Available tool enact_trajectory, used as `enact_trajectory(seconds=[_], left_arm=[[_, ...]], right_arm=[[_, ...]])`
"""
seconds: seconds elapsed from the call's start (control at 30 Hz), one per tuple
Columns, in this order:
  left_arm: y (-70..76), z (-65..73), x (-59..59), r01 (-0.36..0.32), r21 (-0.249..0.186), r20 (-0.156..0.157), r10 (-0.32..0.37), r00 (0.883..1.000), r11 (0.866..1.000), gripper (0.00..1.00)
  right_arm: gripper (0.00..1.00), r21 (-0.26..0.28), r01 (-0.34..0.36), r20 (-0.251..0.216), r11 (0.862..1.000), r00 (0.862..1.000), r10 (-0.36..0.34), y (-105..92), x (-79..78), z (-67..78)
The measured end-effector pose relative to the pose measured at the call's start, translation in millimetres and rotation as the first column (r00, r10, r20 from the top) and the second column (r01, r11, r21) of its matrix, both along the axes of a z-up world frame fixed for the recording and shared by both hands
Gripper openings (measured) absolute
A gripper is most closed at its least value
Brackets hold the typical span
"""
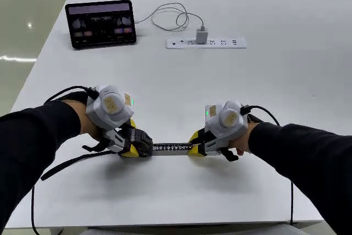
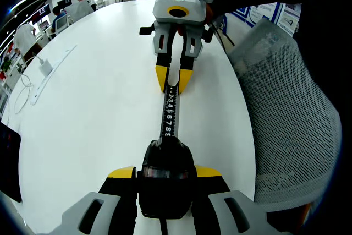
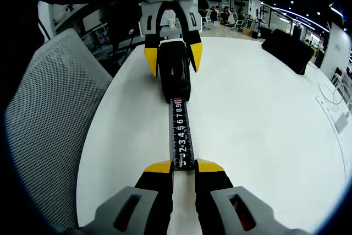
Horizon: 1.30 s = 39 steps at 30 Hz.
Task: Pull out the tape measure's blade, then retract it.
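A black tape measure case lies on the white table, with my left gripper shut on its sides. A short length of dark numbered blade stretches flat along the table from the case to the right. My right gripper is shut on the blade's free end. The two grippers face each other near the table's front edge, a hand's width apart.
A black tablet stands at the far left of the table. A white power strip with a plugged charger and looped cable lies behind the middle. A grey mesh chair is beside the front edge.
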<state>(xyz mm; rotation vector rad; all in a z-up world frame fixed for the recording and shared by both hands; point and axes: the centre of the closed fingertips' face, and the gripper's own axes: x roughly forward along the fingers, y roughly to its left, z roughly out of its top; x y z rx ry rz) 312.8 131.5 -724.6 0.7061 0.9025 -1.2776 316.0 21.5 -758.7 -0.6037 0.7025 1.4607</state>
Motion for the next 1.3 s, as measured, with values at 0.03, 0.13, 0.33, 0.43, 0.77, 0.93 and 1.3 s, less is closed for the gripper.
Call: enact_trajectory(seconds=[0.03,0.13,0.33,0.43,0.77,0.93,1.3], left_arm=[[0.0,-0.3,0.2,0.0,0.001,0.0,0.0,1.0,1.0,0.34],[0.0,-0.5,0.2,0.001,0.001,0.001,-0.001,1.0,1.0,0.34],[-0.2,-0.8,0.4,0.002,0.0,0.0,-0.002,1.0,1.0,0.34],[-0.4,-0.5,0.1,0.002,0.0,0.0,-0.002,1.0,1.0,0.34],[-1.0,0.0,-0.2,-0.006,-0.003,-0.004,0.006,1.0,1.0,0.34],[-1.4,0.6,-0.8,-0.007,-0.005,-0.001,0.007,1.0,1.0,0.34],[-1.9,0.8,-1.4,-0.005,-0.003,0.001,0.005,1.0,1.0,0.34]], right_arm=[[0.09,-0.001,0.001,0.0,1.0,1.0,-0.001,-0.8,-0.1,0.0],[0.09,-0.002,0.002,0.001,1.0,1.0,-0.002,-2.8,0.0,-0.1],[0.09,-0.007,0.008,0.0,1.0,1.0,-0.008,-7.9,-0.4,0.0],[0.09,-0.007,0.015,-0.005,1.0,1.0,-0.015,-9.9,-0.7,0.7],[0.09,-0.014,0.017,0.001,1.0,1.0,-0.017,-14.5,0.3,0.8],[0.09,-0.015,0.021,0.002,1.0,1.0,-0.021,-18.7,0.8,1.4],[0.09,-0.016,0.031,0.004,0.999,1.0,-0.031,-29.3,0.9,0.7]])
